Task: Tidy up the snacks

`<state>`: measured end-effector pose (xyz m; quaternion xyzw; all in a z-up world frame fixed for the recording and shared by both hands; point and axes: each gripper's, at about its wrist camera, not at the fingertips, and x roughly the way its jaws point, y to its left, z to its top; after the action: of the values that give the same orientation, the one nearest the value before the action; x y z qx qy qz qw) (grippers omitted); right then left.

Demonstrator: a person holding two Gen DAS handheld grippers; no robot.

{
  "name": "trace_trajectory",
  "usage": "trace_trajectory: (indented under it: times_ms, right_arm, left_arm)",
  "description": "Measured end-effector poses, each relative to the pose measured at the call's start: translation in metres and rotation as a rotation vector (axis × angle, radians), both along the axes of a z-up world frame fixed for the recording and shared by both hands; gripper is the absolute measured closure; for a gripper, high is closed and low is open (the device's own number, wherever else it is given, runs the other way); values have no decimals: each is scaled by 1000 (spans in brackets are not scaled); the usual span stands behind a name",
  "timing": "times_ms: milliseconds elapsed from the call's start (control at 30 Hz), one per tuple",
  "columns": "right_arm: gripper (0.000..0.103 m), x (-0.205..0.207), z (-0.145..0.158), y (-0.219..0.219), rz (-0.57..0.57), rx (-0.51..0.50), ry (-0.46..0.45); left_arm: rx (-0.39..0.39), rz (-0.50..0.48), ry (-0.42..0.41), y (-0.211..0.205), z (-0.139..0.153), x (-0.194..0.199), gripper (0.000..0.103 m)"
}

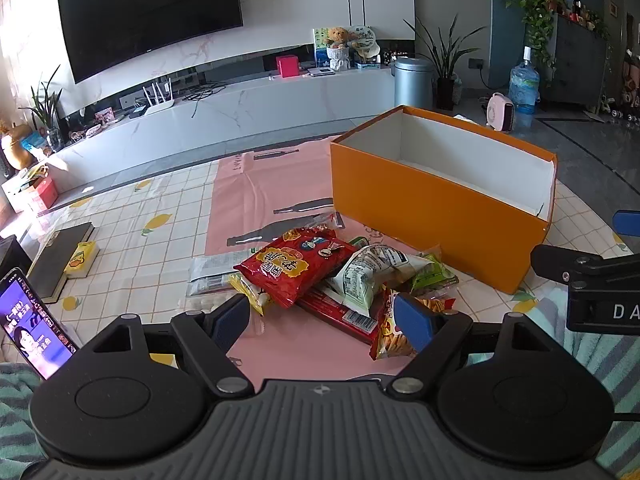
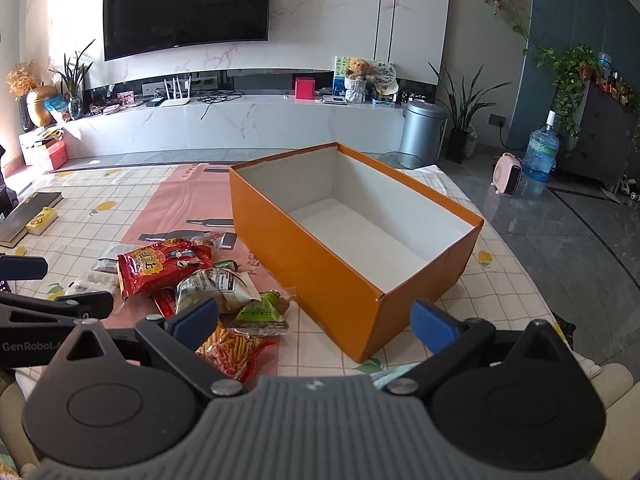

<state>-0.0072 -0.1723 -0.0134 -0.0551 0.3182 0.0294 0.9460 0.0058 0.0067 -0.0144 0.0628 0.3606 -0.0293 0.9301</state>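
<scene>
Left hand-held gripper (image 1: 322, 322) with jaws wide and empty, low over the near edge of the snack pile (image 1: 340, 280) on the pink mat (image 1: 256, 200) of the table (image 1: 160, 216); right hand-held gripper (image 2: 316, 320) likewise spread wide and holding nothing, facing the near corner of the orange box (image 2: 320, 276). Box open-topped, interior white and bare, standing just right of the pile; no packet yet inside. Uppermost in the pile: red packet (image 1: 294, 266); against it, white-and-green packet (image 1: 370, 274); nearest the left jaws, stick-snack bag (image 1: 390, 338), partly behind one blue finger (image 1: 414, 320). Judged step: first pick from the pile. Good practice: take a top or outlying packet rather than a buried one; close on a crimped edge or flat side, not the air-filled middle, which may slip or crush; lift clear of neighbours; lower it inside the box before letting go.
</scene>
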Motion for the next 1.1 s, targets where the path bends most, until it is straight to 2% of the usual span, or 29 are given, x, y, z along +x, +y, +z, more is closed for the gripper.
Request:
trace_trajectory:
  times_ms: [1100]
  right_arm:
    - [4, 7, -5, 2, -19, -3, 24]
  left_arm:
    - [-9, 16, 21, 5, -2, 2, 7]
